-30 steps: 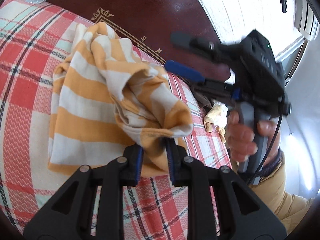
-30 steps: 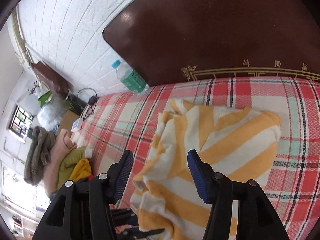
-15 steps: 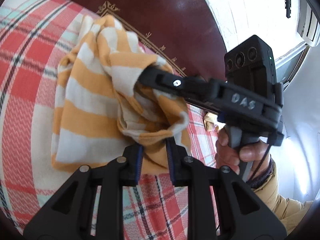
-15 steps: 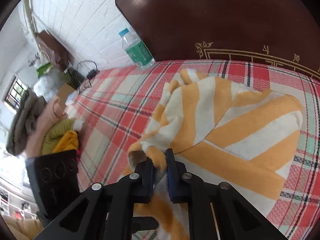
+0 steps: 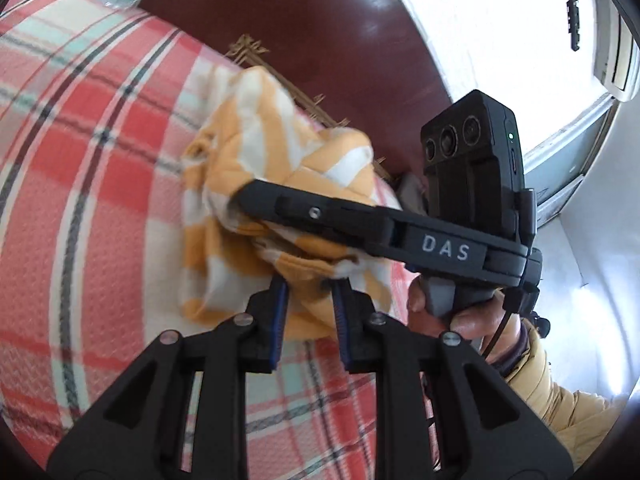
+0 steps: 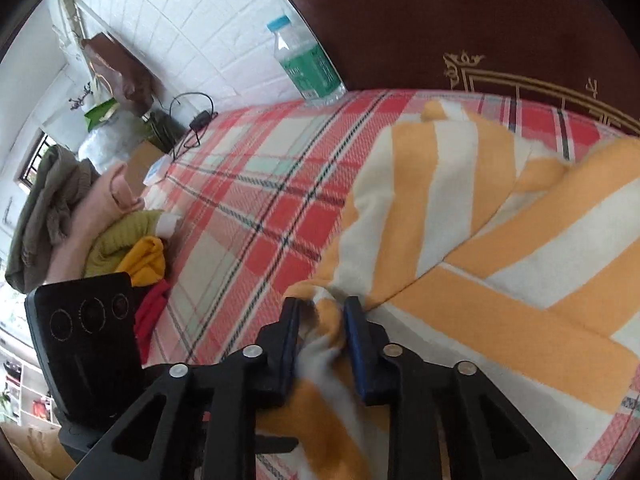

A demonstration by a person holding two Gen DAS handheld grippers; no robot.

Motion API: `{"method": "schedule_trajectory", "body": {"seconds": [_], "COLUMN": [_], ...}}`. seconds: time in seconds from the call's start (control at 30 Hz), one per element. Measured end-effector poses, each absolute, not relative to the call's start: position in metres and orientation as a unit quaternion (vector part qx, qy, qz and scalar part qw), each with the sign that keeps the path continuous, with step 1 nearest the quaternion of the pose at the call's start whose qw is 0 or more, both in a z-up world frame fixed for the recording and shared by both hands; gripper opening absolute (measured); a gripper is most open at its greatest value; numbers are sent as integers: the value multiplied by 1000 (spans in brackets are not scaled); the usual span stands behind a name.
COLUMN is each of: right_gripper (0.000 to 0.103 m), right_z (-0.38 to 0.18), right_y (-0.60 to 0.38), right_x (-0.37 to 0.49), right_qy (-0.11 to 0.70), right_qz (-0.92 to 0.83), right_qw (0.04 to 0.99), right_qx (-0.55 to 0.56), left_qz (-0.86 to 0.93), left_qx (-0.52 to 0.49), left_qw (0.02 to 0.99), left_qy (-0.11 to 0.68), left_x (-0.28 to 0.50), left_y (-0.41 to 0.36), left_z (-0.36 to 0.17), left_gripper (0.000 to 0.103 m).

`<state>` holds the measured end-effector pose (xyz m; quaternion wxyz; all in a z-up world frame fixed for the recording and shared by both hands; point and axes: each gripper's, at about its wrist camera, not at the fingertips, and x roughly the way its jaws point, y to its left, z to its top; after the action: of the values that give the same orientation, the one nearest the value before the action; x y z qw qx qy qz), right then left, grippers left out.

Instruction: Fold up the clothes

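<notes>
Looking along our left gripper (image 5: pixel 308 300), we see plaid bedding (image 5: pixel 92 184) spreading wide to the left, while the dark headboard (image 5: pixel 304 28) closes the far edge just behind the garment and a white wall (image 5: pixel 500 20) rises to the right of it. From the right wrist view the bedding (image 6: pixel 260 200) runs open toward the left, ending at a heap of clothes (image 6: pixel 100 232) near the bed's edge, and a bottle (image 6: pixel 308 68) stands at the headboard (image 6: pixel 460 12) by the brick wall (image 6: pixel 192 20). Our striped shirt (image 5: pixel 248 184) sits bunched on the bedding close to the headboard; its near hem is clamped between the left gripper's blue pads (image 5: pixel 280 312), jaws nearly together on the fabric. Our right gripper (image 5: pixel 248 196) crosses above from the right, held by a hand (image 5: pixel 452 312), its tip buried in the upper folds. In its own view that right gripper (image 6: pixel 320 320) is pinched on a rolled edge of the shirt (image 6: pixel 500 240), which fans out to the right toward the headboard. The two grips lie near each other on the same bundle.
</notes>
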<state>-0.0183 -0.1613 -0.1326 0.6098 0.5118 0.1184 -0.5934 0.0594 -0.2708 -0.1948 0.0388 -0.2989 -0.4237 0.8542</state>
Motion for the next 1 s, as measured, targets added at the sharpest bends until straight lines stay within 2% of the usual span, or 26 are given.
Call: {"method": "schedule_trajectory", "body": {"seconds": [0.1, 0.23, 0.4, 0.53, 0.73, 0.8, 0.9, 0.97, 1.0], "right_gripper": [47, 47, 41, 39, 39, 39, 46, 53, 61], "right_z": [-120, -91, -93, -117, -120, -115, -114, -115, -115], "right_y": [-145, -111, -90, -96, -90, -81, -62, -49, -43], "right_x": [-19, -28, -25, -3, 8, 2, -37, -66, -80], "right_qy": [102, 81, 125, 182, 204, 193, 119, 63, 35], "right_qz": [-587, -605, -627, -622, -614, -614, -632, -644, -649], "right_qw": [628, 644, 634, 631, 644, 648, 631, 614, 605], "right_qx": [501, 460, 435, 426, 409, 408, 434, 452, 461], "left_qz": [868, 887, 915, 917, 892, 886, 884, 886, 886], "left_qx": [-300, -286, -260, -295, -375, -390, -391, -377, -368], "left_qw": [34, 40, 46, 15, -45, -58, -65, -61, -56], "left_qy": [-394, -359, -307, -268, -248, -243, -249, -265, -275], "left_x": [75, 78, 78, 48, 14, 16, 20, 26, 29], "left_y": [-264, -270, -272, -274, -272, -271, -277, -282, -287], "left_z": [-186, -171, -143, -155, -195, -203, -208, -209, -210], "left_gripper": [23, 23, 23, 23, 23, 23, 23, 23, 23]}}
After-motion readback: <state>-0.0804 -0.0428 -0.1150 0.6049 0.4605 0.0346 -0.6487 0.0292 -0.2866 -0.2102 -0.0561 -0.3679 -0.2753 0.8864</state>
